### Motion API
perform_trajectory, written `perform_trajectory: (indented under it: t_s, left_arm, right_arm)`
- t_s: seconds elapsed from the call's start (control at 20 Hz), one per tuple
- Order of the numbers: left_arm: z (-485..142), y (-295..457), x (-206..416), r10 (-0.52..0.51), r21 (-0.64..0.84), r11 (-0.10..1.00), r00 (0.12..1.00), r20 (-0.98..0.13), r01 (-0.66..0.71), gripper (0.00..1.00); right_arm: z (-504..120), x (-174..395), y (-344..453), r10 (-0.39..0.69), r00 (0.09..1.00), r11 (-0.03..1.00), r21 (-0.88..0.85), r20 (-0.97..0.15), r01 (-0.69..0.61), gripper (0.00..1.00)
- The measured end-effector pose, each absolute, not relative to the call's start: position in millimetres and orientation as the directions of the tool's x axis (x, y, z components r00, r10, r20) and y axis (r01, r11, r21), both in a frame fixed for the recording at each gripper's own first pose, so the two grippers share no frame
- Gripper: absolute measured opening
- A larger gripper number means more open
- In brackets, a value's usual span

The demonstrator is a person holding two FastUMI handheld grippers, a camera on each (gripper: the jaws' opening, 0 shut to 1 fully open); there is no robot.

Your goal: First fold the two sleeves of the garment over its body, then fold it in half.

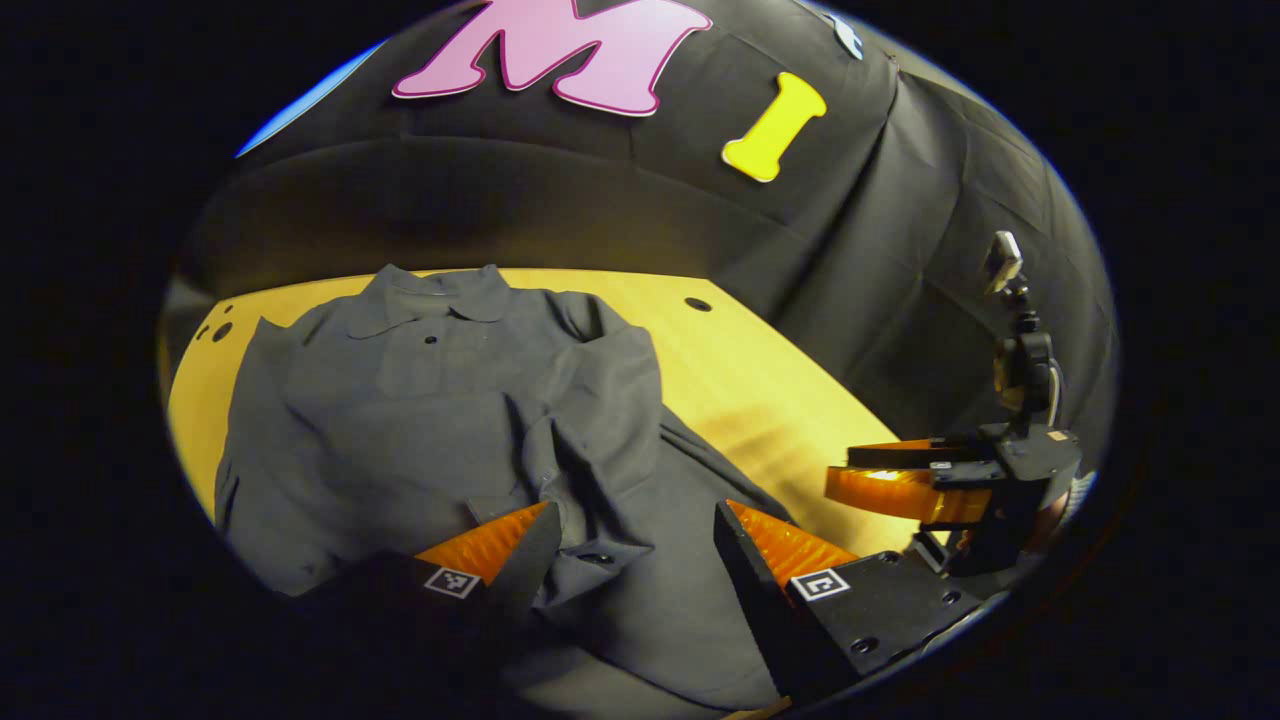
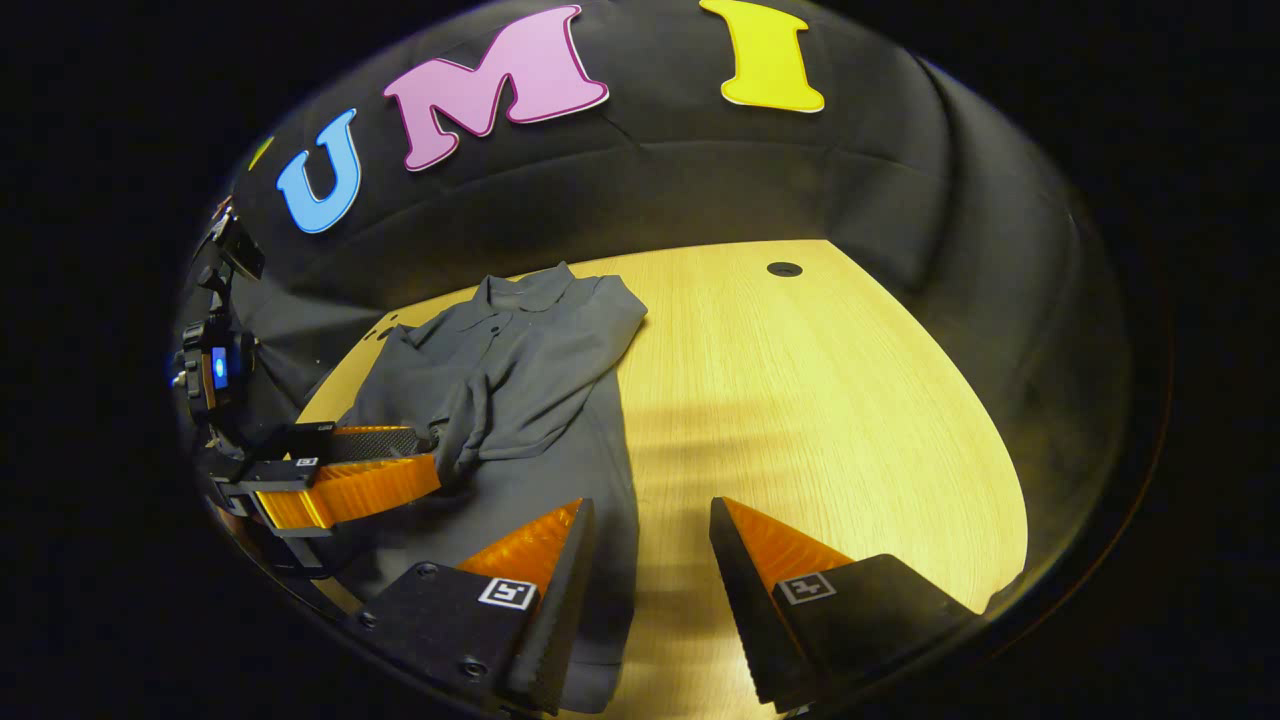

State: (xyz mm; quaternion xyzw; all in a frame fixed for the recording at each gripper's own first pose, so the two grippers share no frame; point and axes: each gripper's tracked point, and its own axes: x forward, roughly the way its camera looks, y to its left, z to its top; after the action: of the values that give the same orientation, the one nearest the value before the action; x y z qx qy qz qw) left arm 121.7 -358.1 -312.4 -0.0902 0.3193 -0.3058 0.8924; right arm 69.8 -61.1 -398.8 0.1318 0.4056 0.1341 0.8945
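Grey shirt (image 2: 520, 380) flat on wooden table (image 2: 820, 400), one sleeve (image 2: 545, 385) folded over body; right gripper (image 2: 648, 560) jaws apart above hem edge

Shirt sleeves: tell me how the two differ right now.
The folded sleeve lies across the shirt body; the other sleeve lies out along its side, not yet folded. The folded sleeve is bunched and creased; the other sleeve lies flatter. The folded sleeve's cuff sits between the open left gripper fingers; the other sleeve lies apart from them. Both are long and grey.
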Motion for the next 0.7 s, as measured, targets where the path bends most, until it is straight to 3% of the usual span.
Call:
perform_trajectory:
  t_s: [0.1, 0.25, 0.4, 0.6, 0.7]
  left_arm:
    - [-303.6, -334.1, 115.1, -0.583, -0.336, 0.812, 0.630, -0.512, 0.478, 0.92]
    - [-301.4, -289.9, 109.4, -0.524, -0.298, 0.851, 0.669, -0.526, 0.432, 0.96]
    - [-301.6, -237.2, 97.3, -0.454, -0.251, 0.891, 0.708, -0.541, 0.379, 0.96]
    - [-307.6, -167.6, 70.8, -0.374, -0.222, 0.927, 0.727, -0.575, 0.301, 0.96]
    - [-316.8, -135.0, 54.9, -0.333, -0.211, 0.943, 0.726, -0.602, 0.258, 0.96]
  right_arm:
    - [-393.2, 61.4, -58.5, 0.351, 0.634, 0.928, 0.346, -0.689, -0.138, 0.72]
    - [-385.6, 45.4, -52.9, 0.358, 0.625, 0.926, 0.349, -0.694, -0.142, 0.74]
    - [-378.1, 27.7, -46.4, 0.361, 0.619, 0.927, 0.342, -0.697, -0.154, 0.89]
    - [-375.9, 3.5, -28.1, 0.345, 0.609, 0.934, 0.326, -0.714, -0.147, 0.99]
    - [-377.3, -9.1, -27.7, 0.328, 0.602, 0.941, 0.311, -0.728, -0.137, 0.99]
